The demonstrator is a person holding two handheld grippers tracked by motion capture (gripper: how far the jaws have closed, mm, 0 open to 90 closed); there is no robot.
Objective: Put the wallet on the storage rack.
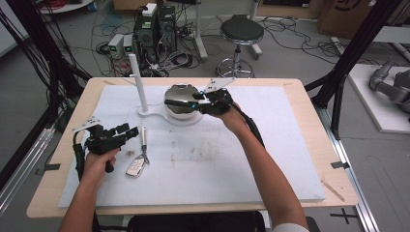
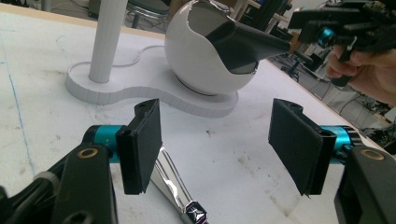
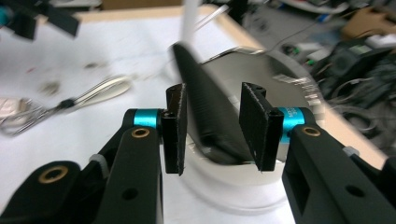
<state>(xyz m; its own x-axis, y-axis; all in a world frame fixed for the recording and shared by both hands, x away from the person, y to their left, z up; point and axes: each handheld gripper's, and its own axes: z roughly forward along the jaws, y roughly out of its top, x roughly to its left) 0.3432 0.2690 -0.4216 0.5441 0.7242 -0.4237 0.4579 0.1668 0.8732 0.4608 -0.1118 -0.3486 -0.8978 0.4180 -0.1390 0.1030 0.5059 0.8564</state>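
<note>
Right fingers (image 3: 212, 128): parted, standing either side of the black horn (image 3: 205, 116); I see gaps between pads and horn, so I do not grip it.
Black horn: dark tapered piece lying in the white bowl (image 2: 205, 56), its narrow end jutting out over the rim.
White bowl: sits on the white stand (image 1: 154, 115) near the far edge of the desk (image 1: 300, 159), about midway along it.
White post (image 1: 138, 82): upright on the same stand, beside the bowl.
Left fingers (image 2: 219, 144): wide apart, holding nothing, near the desk's left edge.
Keys (image 1: 138, 162): on the desk just beside my left hand (image 1: 99, 162), a shiny strap running under the left fingers.
</note>
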